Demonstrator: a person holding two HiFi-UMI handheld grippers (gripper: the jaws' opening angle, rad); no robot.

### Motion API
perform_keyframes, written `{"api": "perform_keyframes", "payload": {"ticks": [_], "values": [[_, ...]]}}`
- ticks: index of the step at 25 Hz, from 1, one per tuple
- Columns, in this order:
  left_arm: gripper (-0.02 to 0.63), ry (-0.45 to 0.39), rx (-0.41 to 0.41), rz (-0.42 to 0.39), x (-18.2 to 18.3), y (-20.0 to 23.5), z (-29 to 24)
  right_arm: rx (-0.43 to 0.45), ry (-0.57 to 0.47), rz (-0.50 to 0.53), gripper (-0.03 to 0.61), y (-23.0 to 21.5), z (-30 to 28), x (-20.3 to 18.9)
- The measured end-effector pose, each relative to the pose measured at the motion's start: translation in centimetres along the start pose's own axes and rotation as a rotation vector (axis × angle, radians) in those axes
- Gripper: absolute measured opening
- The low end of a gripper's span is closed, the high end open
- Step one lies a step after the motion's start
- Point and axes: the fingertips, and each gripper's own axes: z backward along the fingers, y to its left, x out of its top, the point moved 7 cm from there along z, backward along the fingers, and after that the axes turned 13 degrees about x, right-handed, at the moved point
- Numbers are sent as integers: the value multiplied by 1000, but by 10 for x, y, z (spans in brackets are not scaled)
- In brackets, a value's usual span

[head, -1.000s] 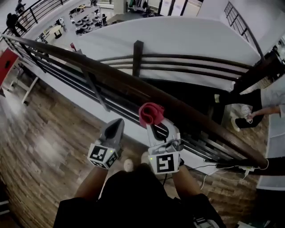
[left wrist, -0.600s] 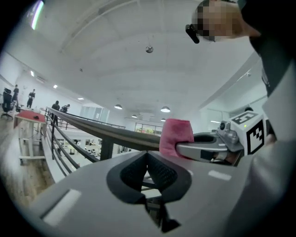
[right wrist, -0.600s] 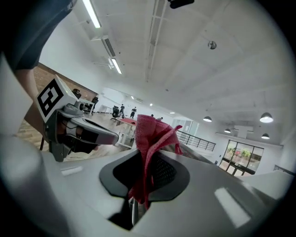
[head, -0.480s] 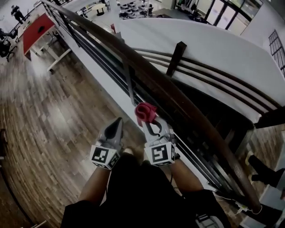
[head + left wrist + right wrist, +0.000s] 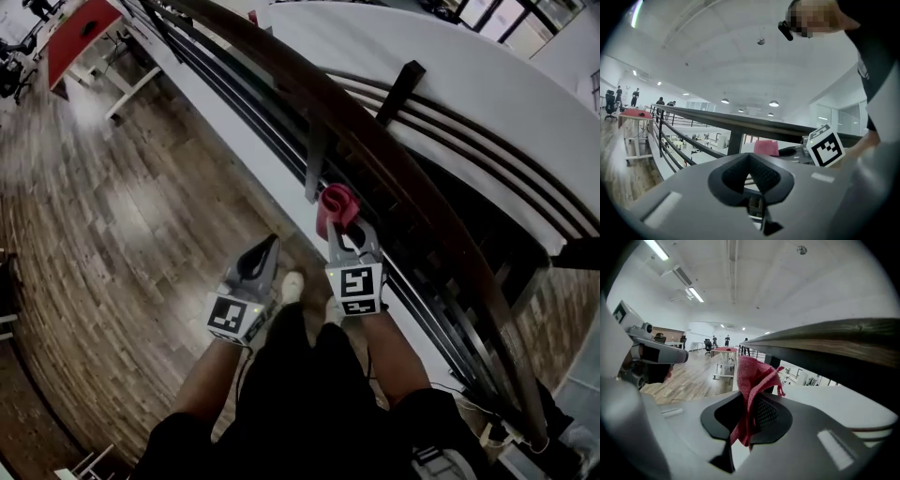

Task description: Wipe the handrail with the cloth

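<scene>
One move counts: we press the cloth, pinched in our right gripper and bunched past its fingertips, flat onto the handrail just above them, with the left gripper closed on nothing.

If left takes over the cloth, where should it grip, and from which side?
Probably the bunched free end of the cloth beyond the right gripper, whose jaws pinch its lower part. Bring the left gripper in from the floor side; the handrail blocks the other.

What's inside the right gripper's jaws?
A red cloth, pinched in the right gripper; its bunched top sticks out near the handrail. The fold between the jaws is covered.
</scene>
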Motion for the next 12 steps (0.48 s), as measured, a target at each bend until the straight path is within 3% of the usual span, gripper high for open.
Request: {"api": "perform_keyframes", "payload": {"ticks": [8, 12], "values": [[0, 58, -79, -14, -7, 28, -43, -125, 46, -163, 44, -41, -50, -5], [0, 91, -111, 12, -20, 32, -54, -162, 59, -301, 44, -55, -68, -24]]}}
